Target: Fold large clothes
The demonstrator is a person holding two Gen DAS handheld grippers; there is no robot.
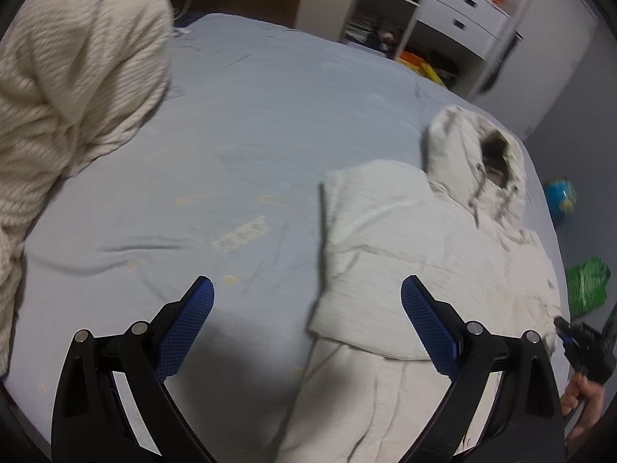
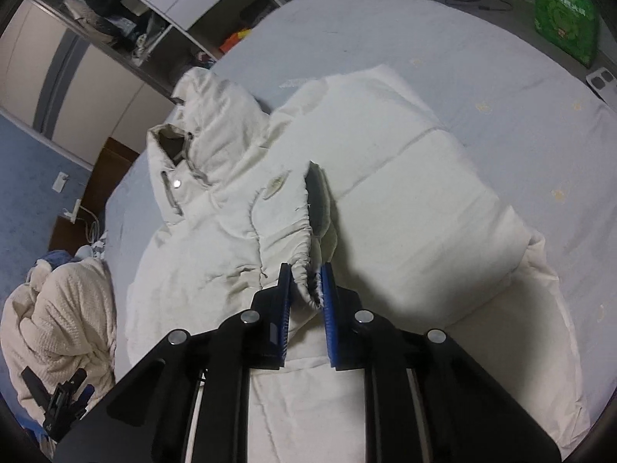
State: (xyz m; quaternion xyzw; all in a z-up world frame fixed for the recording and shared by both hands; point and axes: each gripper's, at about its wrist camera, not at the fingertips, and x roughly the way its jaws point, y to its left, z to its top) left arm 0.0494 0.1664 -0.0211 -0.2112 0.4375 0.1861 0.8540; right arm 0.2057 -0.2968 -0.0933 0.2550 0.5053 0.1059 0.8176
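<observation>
Your right gripper [image 2: 306,289] pinched the jacket [image 2: 385,193] cuff [image 2: 304,270] mid-frame — left gripper [image 1: 308,308] gaped empty; next, fold that sleeve across.

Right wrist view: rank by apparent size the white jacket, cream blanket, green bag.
1. White jacket, largest by far.
2. Cream blanket.
3. Green bag, though it sits farthest from the camera, so its true size is unsure.

This is a bedroom in a home. A big bed [image 1: 250,135] with a light blue sheet fills most of the room. Beside it stands a white drawer unit [image 1: 462,11] and open shelves [image 2: 112,11] stuffed with clothes. A toy globe [image 1: 561,196] and a green bag [image 2: 563,11] sit on the floor.
</observation>
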